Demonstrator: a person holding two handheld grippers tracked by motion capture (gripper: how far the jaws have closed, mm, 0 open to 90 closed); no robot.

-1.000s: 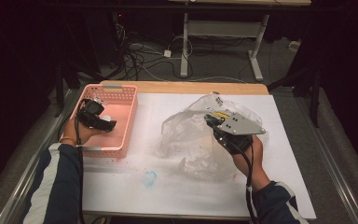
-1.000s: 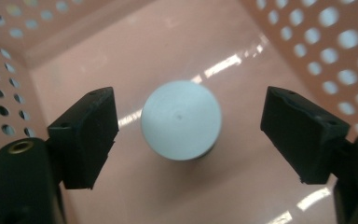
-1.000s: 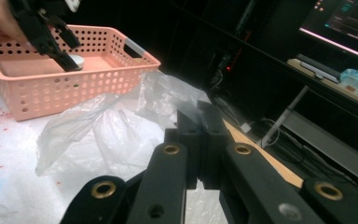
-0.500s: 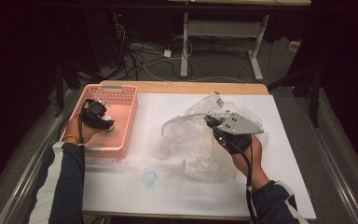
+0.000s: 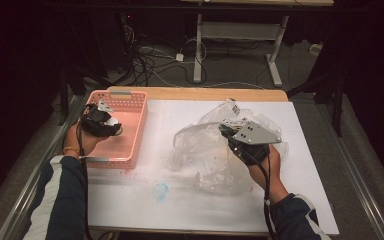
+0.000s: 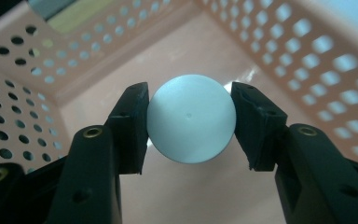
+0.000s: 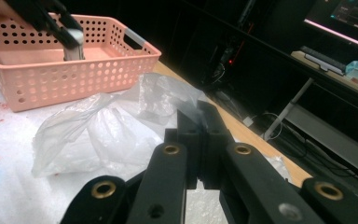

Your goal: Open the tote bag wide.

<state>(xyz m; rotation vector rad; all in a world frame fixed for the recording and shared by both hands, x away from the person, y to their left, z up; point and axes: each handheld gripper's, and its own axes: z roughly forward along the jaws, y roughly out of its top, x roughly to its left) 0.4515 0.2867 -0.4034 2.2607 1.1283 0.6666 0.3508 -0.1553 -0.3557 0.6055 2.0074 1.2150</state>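
Note:
A white ball sits between the pads of my left gripper, whose jaws have just been closing and now press on both its sides. That gripper hangs inside the pink perforated basket at the table's left, the ball a pale spot at its tip. My right gripper is shut on a fold of the crumpled clear plastic bag in the middle of the table. In the right gripper view its jaws pinch the bag's film, with the basket and the left gripper beyond.
A white sheet covers the table, with a blue scribble near its front. The wooden table edge runs along the back. Cables and desk legs lie on the dark floor behind.
My left gripper has risen slightly inside the basket, and the white ball now shows at its tip. The right gripper and the bag have kept still.

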